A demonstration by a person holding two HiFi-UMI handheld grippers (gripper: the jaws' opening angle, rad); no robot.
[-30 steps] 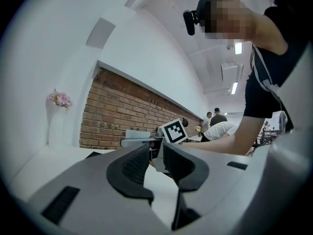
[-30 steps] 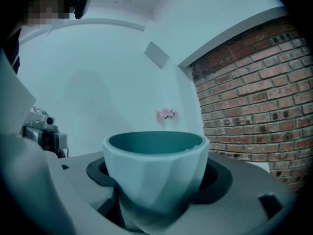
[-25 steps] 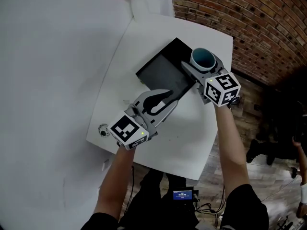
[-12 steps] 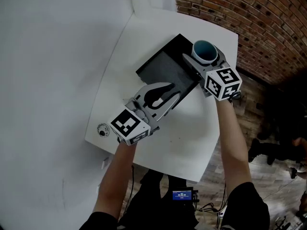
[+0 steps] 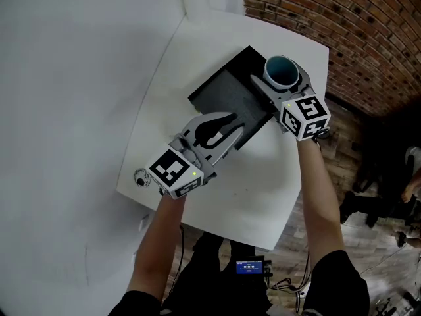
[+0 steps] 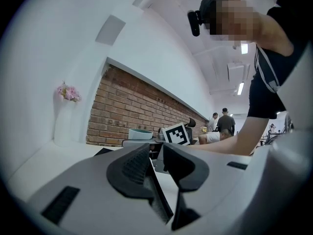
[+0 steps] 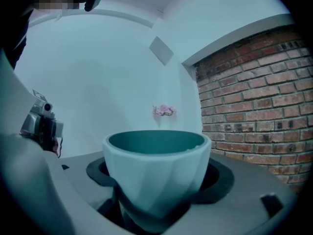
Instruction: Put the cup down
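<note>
Teal and smooth, the cup sits between the jaws of the right gripper. The jaws stand wide and press on the cup from both sides. The cup is upright with its open top facing up, and it looks empty inside. It is over the far right corner of a flat black tray, close to the right edge of the white table. I cannot tell if the bottom of the cup touches anything.

The left gripper has its jaws closed together with nothing in them. It is over the near corner of the black tray, apart from the cup.

A red brick wall is behind the table. Small pink flowers hang on the white wall.
</note>
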